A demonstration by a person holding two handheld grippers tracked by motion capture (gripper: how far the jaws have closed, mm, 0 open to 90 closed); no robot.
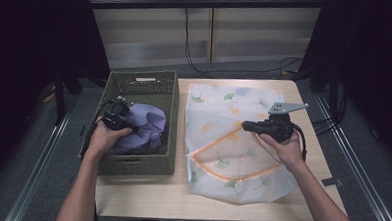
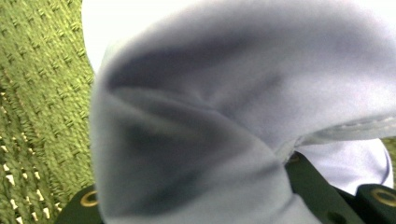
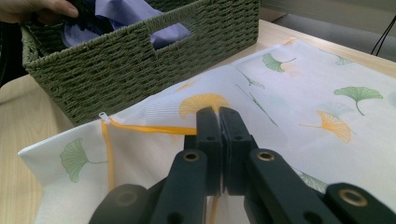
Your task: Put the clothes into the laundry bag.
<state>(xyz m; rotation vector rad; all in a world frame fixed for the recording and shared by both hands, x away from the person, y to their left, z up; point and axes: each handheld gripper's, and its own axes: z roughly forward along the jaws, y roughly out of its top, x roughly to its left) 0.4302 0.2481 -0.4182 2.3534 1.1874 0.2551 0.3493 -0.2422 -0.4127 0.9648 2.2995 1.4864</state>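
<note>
Lilac cloth (image 1: pixel 146 126), crumpled, lying bunched inside the green woven basket (image 1: pixel 140 83). White mesh bag (image 1: pixel 242 142) with leaf print and orange zip, spread flat on the surface beside it.

On one counter (image 1: pixel 145 196) there are one green woven basket (image 1: pixel 137 163), one lilac cloth (image 1: pixel 146 126) inside it, one white mesh bag (image 1: pixel 242 142) printed with leaves and edged by an orange zip, and two handheld tools, the left tool (image 1: pixel 117 114) and the right tool (image 1: pixel 256 126).

Light wooden table (image 1: pixel 145 198) on grey floor (image 1: pixel 42 149); pale panelled wall (image 1: pixel 147 28) behind, dark curtains (image 1: pixel 32 43).
</note>
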